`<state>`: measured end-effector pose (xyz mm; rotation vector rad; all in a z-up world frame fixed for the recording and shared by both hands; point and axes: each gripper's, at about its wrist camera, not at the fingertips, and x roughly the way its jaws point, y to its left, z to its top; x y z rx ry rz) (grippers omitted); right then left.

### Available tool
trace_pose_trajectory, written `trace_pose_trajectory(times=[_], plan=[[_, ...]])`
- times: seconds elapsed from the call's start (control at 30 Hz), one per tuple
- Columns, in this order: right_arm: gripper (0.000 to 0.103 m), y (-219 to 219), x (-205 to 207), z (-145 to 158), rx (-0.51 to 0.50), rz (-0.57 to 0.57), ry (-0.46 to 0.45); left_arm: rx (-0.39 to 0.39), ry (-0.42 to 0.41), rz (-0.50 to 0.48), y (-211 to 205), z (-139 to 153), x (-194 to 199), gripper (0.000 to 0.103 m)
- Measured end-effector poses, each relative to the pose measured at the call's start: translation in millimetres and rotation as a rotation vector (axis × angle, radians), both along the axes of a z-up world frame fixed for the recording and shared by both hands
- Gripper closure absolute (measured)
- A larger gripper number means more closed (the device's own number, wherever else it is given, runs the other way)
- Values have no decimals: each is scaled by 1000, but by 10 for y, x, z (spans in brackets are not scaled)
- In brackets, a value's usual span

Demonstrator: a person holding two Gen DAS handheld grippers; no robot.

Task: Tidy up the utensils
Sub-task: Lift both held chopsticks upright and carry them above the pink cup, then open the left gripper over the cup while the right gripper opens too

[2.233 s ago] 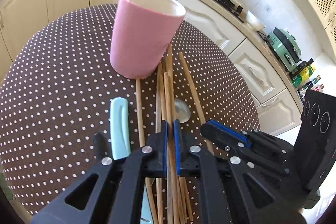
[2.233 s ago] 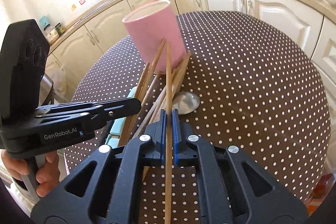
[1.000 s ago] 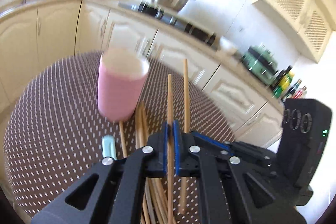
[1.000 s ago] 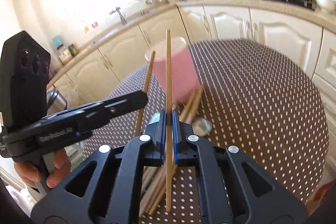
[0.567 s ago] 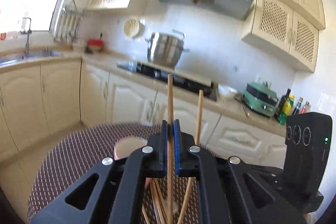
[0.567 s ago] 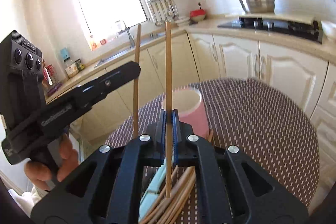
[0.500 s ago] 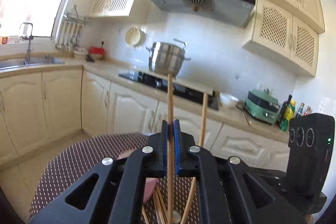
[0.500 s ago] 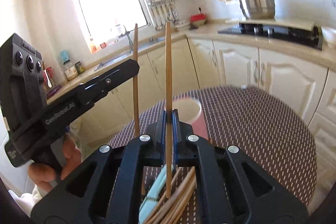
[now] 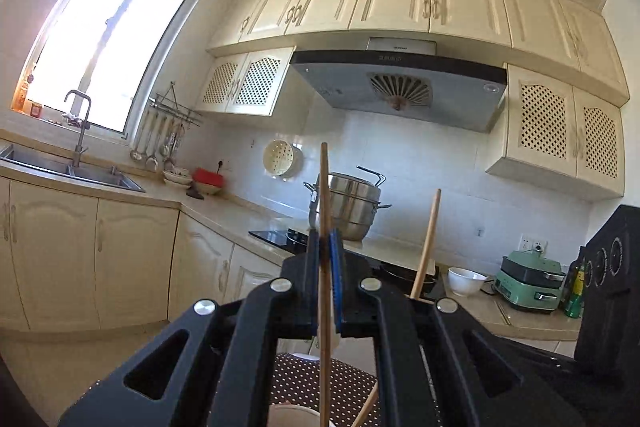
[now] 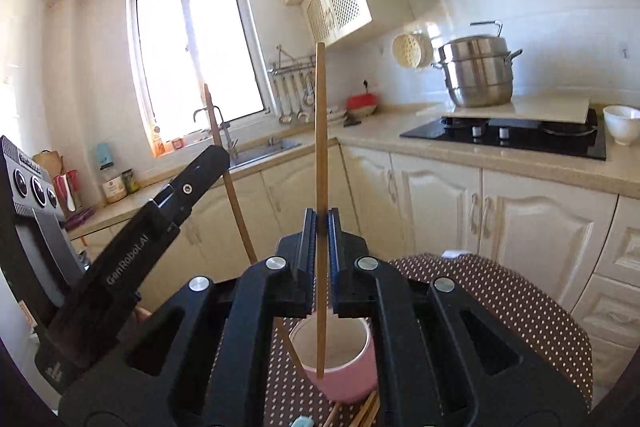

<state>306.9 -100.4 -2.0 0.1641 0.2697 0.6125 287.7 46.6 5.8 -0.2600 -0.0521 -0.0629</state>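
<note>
Above the table: both grippers are up over the dotted cloth (image 10: 520, 307), each with one chopstick pinched upright.
Left gripper (image 9: 325, 247): jaws closed tight on a chopstick (image 9: 324, 187); the stick runs straight up past the blue pads and down below them.
Right gripper (image 10: 320, 227): jaws closed tight on a second chopstick (image 10: 320, 131), held near vertical.
Right chopstick tip: its lower end shows in front of the open mouth of the pink cup (image 10: 340, 359); whether it is inside the cup or above it I cannot tell.
Left chopstick seen from the right wrist: it slants beside the left gripper's finger, its lower end near the cup's left rim.
Cup: upright on the table, just ahead of the right gripper.
Other utensils: several chopsticks (image 10: 360, 411) lie on the cloth at the cup's base, with a pale blue piece (image 10: 302, 422) beside them at the bottom edge.
Person: a bit of the hand holding the left gripper shows behind its body.
Background: pot (image 9: 348, 203) on the hob; sink (image 9: 72, 171) under the window.
</note>
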Motion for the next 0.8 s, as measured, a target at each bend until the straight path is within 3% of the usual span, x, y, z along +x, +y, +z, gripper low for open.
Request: trace_pose_trajectory(times=[0.17, 0.7, 0.8], plan=[[97, 64, 83, -140, -5, -30, -18, 8, -11, 31, 37, -109, 123, 98], [97, 76, 16, -530, -52, -54, 68, 2, 177, -14, 66, -560, 171, 96], [97, 73, -17, -563, -57, -64, 75, 6, 219, -14, 77, -602, 158, 86]])
